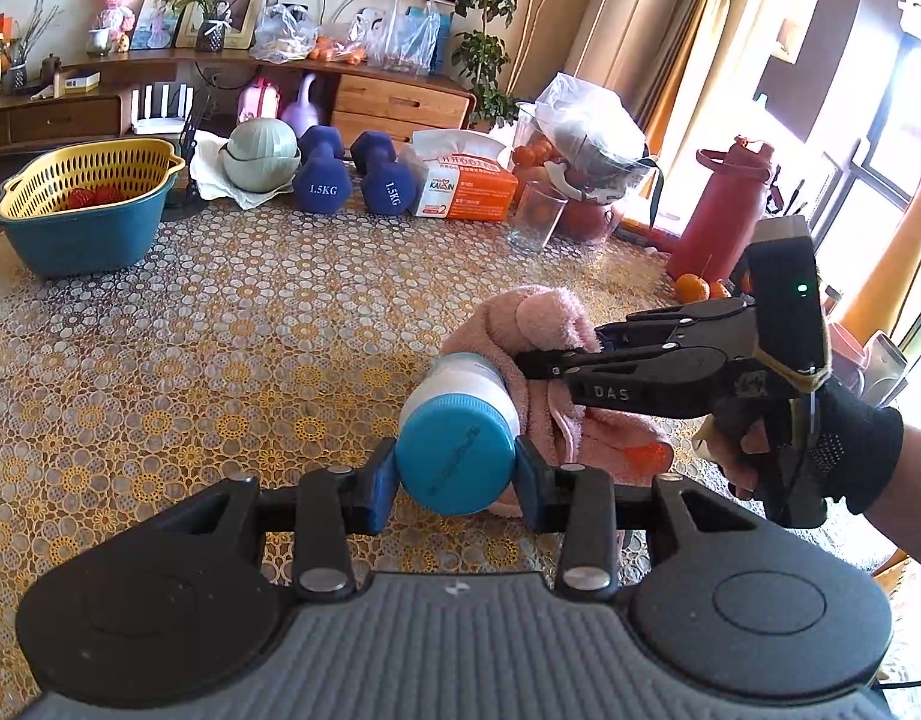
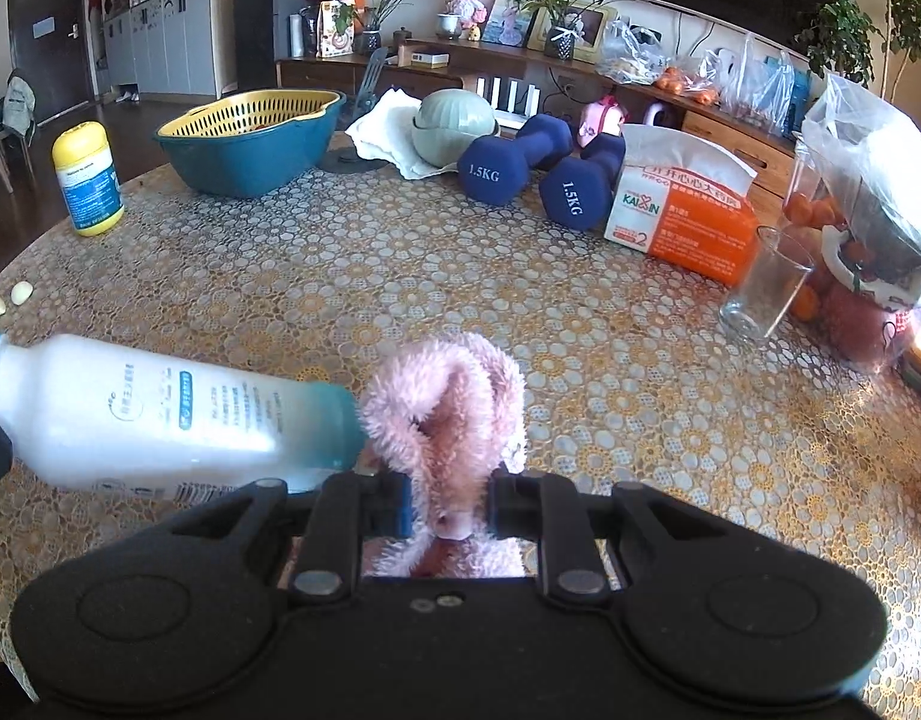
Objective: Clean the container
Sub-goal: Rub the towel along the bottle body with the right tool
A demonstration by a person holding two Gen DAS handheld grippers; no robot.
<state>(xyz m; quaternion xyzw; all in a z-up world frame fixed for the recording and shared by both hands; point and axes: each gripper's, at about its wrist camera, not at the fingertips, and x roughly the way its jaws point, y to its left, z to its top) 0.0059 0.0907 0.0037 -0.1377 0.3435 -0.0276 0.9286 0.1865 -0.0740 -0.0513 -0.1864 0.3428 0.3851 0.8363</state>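
A white bottle with a blue cap [image 1: 457, 459] lies sideways in the air, and my left gripper [image 1: 456, 483] is shut on the cap end. From the right wrist the same bottle [image 2: 160, 414] reaches in from the left. A fluffy pink cloth [image 2: 454, 414] is pressed against the bottle's bottom end, with my right gripper [image 2: 448, 507] shut on it. In the left wrist view the pink cloth [image 1: 538, 330] wraps the bottle's far end, and the right gripper [image 1: 529, 360] comes in from the right, held by a gloved hand [image 1: 844, 450].
On the patterned tablecloth [image 2: 520, 312] stand a teal basin with a yellow strainer [image 2: 250, 132], two blue dumbbells [image 2: 520, 162], a tissue pack [image 2: 682, 210], an empty glass [image 2: 760, 285] and a yellow-capped bottle [image 2: 88, 180]. A red flask [image 1: 724, 210] and bagged fruit [image 1: 586, 144] stand at the right.
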